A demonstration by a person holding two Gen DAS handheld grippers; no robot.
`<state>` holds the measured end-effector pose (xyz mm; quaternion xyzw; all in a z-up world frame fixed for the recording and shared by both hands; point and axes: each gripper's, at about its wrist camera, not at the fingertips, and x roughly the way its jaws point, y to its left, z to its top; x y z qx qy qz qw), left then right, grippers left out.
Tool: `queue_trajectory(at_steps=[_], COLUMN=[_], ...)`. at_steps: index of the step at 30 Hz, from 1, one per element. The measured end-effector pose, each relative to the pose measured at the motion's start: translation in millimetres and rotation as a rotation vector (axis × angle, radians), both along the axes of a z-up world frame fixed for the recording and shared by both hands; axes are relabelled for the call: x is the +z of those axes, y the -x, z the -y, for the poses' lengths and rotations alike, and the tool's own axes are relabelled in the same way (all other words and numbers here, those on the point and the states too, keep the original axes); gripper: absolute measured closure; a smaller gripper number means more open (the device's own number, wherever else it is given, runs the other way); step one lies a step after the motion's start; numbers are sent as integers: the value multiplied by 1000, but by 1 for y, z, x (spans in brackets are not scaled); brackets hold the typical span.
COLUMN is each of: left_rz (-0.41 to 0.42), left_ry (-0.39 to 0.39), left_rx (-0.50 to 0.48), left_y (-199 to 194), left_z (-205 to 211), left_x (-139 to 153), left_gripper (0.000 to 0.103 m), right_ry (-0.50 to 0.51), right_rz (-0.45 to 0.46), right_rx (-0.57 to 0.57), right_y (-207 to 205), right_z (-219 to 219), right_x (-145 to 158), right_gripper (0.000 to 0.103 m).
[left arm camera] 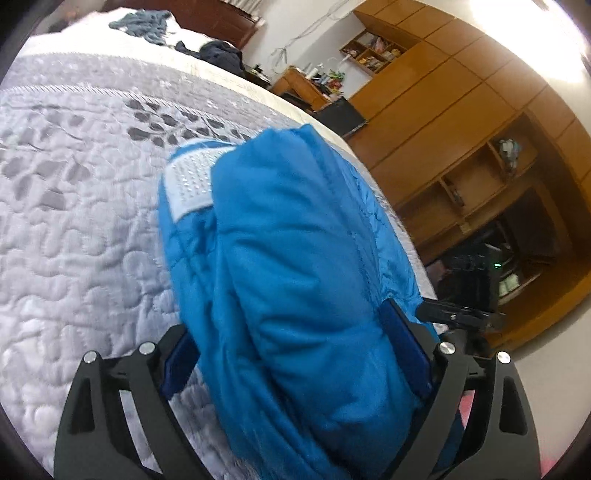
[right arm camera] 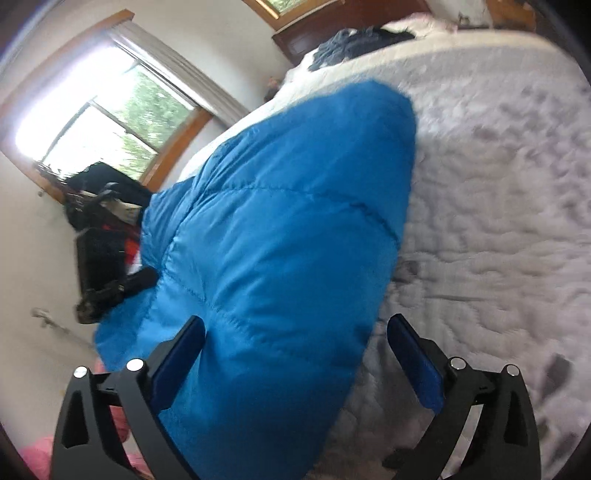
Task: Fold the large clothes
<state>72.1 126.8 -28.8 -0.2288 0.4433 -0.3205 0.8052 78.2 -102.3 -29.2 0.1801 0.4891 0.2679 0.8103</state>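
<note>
A bright blue padded jacket [left arm camera: 295, 280] lies bunched in a thick bundle on the quilted grey-white bedspread [left arm camera: 81, 229], near the bed's edge. A pale blue studded patch [left arm camera: 190, 181] shows on its far left. My left gripper [left arm camera: 291, 354] is open wide, and the bundle fills the gap between both blue pads. In the right wrist view the same jacket [right arm camera: 280, 236] stretches away from me. My right gripper [right arm camera: 295, 347] is open too; its left pad [right arm camera: 181, 362] touches the fabric, while its right pad [right arm camera: 413, 365] stands apart over the bedspread [right arm camera: 498, 221].
Other clothes [left arm camera: 144, 22] lie heaped near the dark headboard [left arm camera: 207, 18]. Wooden cabinets and shelves [left arm camera: 461, 122] line the wall beside the bed. A black camera on a stand [left arm camera: 469, 295] is close to the bed's edge. A window [right arm camera: 110, 114] is on the other side.
</note>
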Motion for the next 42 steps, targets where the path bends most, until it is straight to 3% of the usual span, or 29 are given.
queue_trajectory(at_steps=[4,7,12,17,23,30,42], left_rz=[11,84,184,250,267,274,248], left_ry=[-60,-108,-256,-389,-407,-489,-522], left_rx=[73,129,214,274,322,378,373], left_y=[20,41,80,120,154,177,204], left_z=[-8,-19,-20,-10,7,21,33], left_x=[15,31,64,85,102,104,98], left_gripper=[13,12,6,3,3,3,3], right_ry=[136,237,350,478,532,535,552], right_rz=[68,102,186,242,266,268,254], right_rx=[-84,-151,-312,-347,-363,-355,-345], right_y=[24,41,67,78,101,131,159], right_z=[4,5,2,-13,-23,-36,-52], right_x=[22,30,43,56,66,74,71], right_gripper=[4,4,4,4,4,4,4])
